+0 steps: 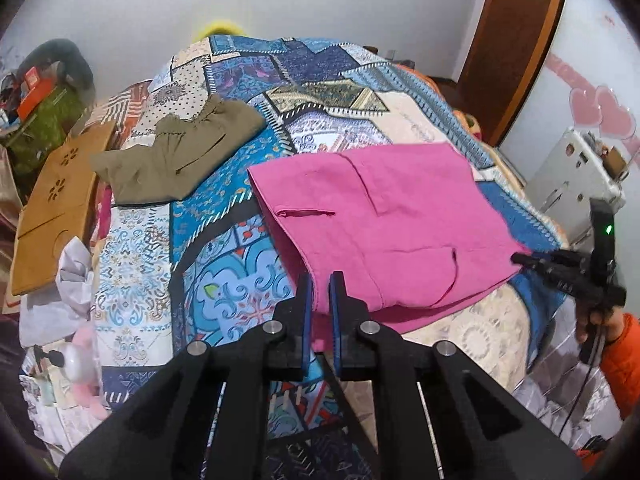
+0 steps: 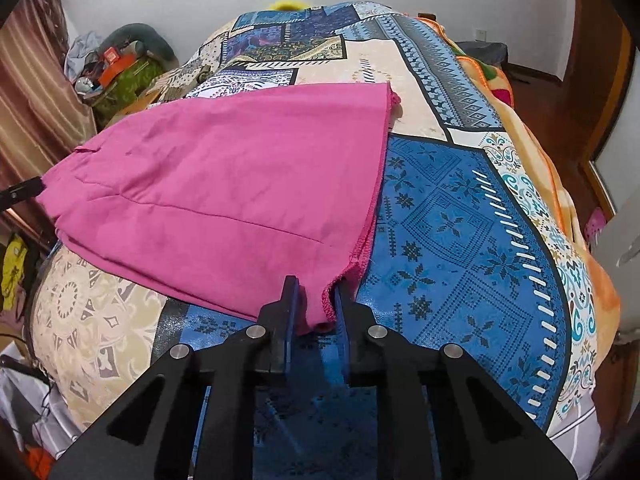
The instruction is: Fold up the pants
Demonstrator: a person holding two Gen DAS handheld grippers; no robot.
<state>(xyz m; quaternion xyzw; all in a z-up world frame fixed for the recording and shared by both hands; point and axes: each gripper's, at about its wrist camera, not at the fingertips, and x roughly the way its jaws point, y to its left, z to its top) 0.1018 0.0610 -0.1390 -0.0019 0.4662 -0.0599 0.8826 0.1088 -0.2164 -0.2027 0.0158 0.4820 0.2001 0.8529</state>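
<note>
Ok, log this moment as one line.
step: gripping pink pants | left gripper: shut on near edge | right gripper: on hem corner | surface: bed

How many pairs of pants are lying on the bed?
2. The pink pants lie near the front edge, gripped at both ends by claws; the olive pants lie folded farther back to the left. More may be hidden from these views.

Each camera sits on a tool and looks down, close to the bed (image 1: 224, 208). Both see the pink pants (image 1: 384, 216), from opposite ends.
</note>
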